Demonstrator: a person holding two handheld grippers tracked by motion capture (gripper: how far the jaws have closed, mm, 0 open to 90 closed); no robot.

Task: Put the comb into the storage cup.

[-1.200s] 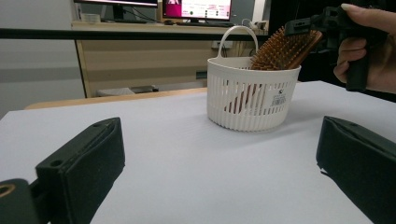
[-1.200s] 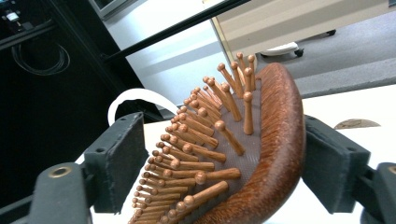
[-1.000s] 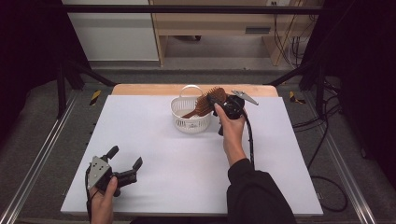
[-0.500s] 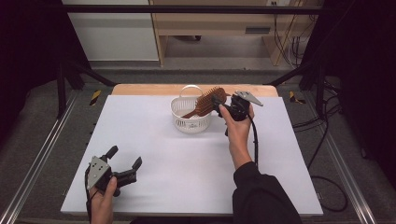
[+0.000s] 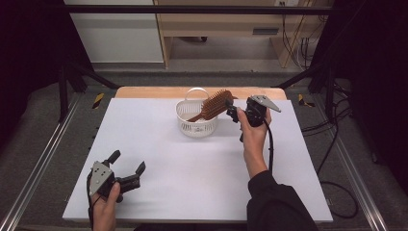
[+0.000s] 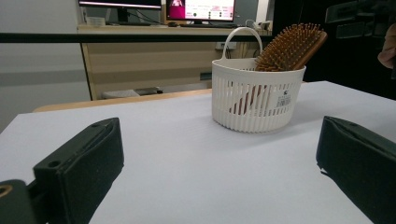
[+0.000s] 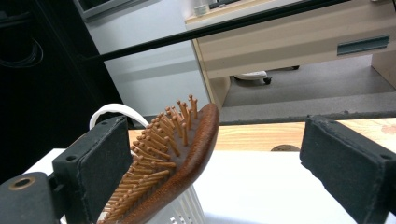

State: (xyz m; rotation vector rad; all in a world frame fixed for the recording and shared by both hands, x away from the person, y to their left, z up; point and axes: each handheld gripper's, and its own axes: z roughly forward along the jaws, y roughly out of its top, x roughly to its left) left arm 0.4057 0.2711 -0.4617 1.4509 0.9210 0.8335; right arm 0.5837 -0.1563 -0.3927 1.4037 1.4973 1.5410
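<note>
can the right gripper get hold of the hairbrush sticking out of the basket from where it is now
Probably yes. The right gripper is open beside the hairbrush, whose head sticks out above the white basket, and nothing lies between them.

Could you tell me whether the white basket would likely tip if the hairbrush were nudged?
Possibly: the basket looks light, thin slotted plastic. The hairbrush stands handle-down and leans over its rim, so a sideways push could lever it. Its wide base should help.
</note>
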